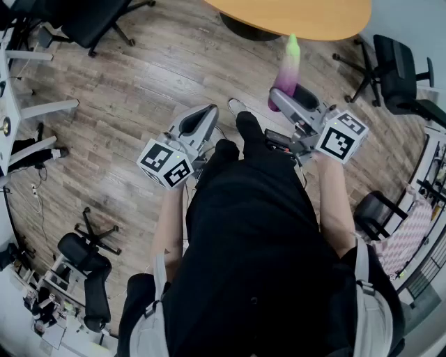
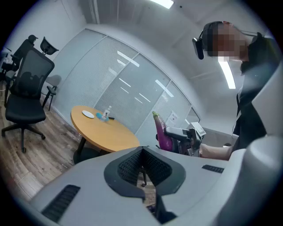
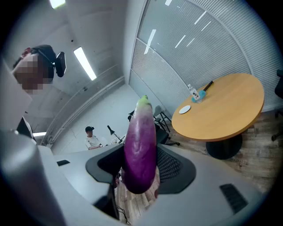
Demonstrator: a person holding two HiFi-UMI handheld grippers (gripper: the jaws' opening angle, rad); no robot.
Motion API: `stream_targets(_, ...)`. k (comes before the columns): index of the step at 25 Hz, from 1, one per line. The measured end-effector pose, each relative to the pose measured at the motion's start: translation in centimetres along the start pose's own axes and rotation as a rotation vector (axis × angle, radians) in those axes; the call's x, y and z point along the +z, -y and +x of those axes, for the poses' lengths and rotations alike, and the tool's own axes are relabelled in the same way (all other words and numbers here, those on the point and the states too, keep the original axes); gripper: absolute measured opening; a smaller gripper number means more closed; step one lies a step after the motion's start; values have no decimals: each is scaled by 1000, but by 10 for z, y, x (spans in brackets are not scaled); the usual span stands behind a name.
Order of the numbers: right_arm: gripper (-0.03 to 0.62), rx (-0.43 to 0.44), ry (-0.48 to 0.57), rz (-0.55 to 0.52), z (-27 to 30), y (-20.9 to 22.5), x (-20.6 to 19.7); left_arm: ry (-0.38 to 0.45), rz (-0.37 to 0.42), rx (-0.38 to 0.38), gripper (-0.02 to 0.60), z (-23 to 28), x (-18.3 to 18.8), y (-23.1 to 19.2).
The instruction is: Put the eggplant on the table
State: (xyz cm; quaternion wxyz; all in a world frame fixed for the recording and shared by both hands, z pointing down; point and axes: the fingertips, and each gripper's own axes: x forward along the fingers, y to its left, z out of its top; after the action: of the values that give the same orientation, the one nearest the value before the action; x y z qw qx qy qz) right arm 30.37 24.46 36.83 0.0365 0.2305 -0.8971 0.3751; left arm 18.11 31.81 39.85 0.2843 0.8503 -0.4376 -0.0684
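Note:
A purple eggplant with a green tip stands upright between the jaws of my right gripper, which is shut on its lower part. In the right gripper view the eggplant fills the middle, with the dark pads on both sides. From the left gripper view the eggplant and the right gripper show off to the right. The round wooden table lies ahead of the eggplant, some way off. My left gripper hangs lower at my left, shut with nothing in it.
A small plate and a bottle stand at the table's far side. Black office chairs stand around on the wood floor. A glass wall with blinds runs behind the table. A person sits far off.

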Motion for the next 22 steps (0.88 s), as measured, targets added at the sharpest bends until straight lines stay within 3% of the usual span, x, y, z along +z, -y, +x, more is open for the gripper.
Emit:
stream_targets(15, 239, -54, 3, -12, -18, -14, -6, 11, 9, -36, 11, -2, 6, 18)
stream_targets(19, 239, -61, -4, -4, -21, 1, -5, 2, -12, -70, 11, 10, 5, 26)
stream_targets(22, 239, -39, -16, 5, -12, 17, 6, -2, -19, -40, 11, 29, 6, 18)
